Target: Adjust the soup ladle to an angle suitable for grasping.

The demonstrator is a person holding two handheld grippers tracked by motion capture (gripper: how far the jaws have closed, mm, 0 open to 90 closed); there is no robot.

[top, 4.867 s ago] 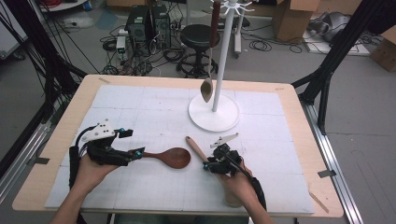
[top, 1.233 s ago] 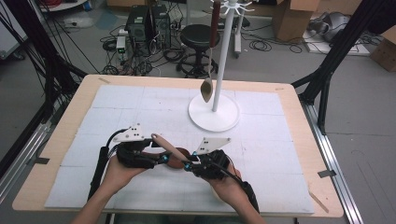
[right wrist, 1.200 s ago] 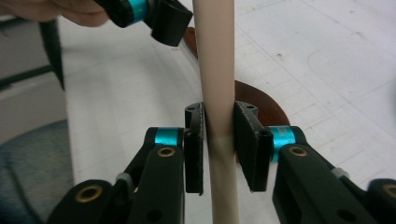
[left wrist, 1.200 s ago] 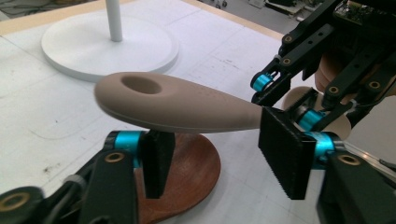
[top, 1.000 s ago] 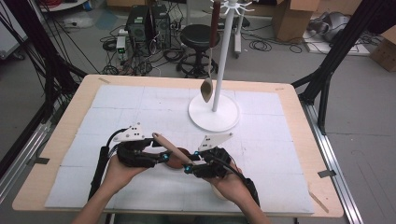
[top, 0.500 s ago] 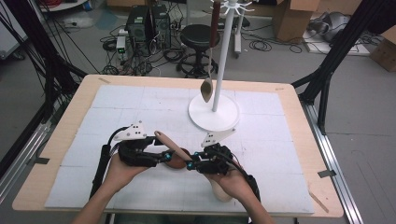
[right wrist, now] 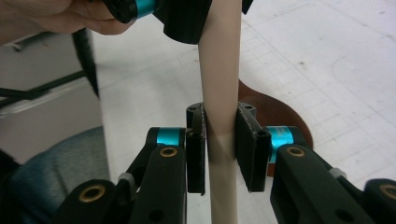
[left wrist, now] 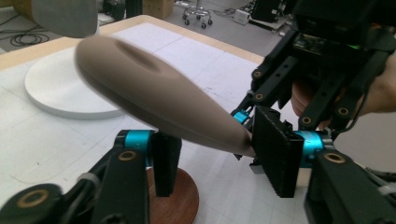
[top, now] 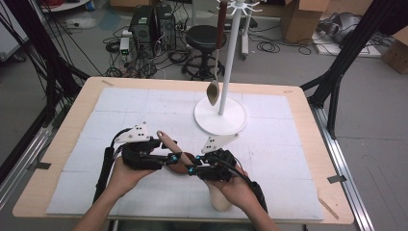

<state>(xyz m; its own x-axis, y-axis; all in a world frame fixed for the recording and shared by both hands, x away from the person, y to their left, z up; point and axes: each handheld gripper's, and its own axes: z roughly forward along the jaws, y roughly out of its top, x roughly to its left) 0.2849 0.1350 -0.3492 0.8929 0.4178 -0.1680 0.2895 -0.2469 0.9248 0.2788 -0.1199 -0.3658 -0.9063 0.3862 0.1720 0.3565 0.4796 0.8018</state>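
Observation:
A wooden spoon with a pale handle (top: 163, 138) and a dark brown bowl (top: 185, 161) is between both grippers at the table's front middle. My left gripper (top: 171, 158) has just been closing, and its pads (left wrist: 275, 158) are on the handle (left wrist: 154, 93), which slants up and away across its jaws (left wrist: 219, 154). My right gripper (top: 191, 168) is shut on the thin part of the handle (right wrist: 219, 84) just above the bowl (right wrist: 275, 116), with both pads pressed against it (right wrist: 219, 144). Its jaws also closed a moment ago.
A white stand with a round base (top: 220, 117) and a tall pole rises behind the grippers; a second spoon (top: 214, 91) hangs from its top hooks. The base (left wrist: 60, 88) lies close behind the held handle. White mats cover the wooden table (top: 308, 144).
Earlier the spoon lay flat in the left gripper with the right gripper apart. Both grippers have come together on it mid-table, and its handle now angles up and to the back left.

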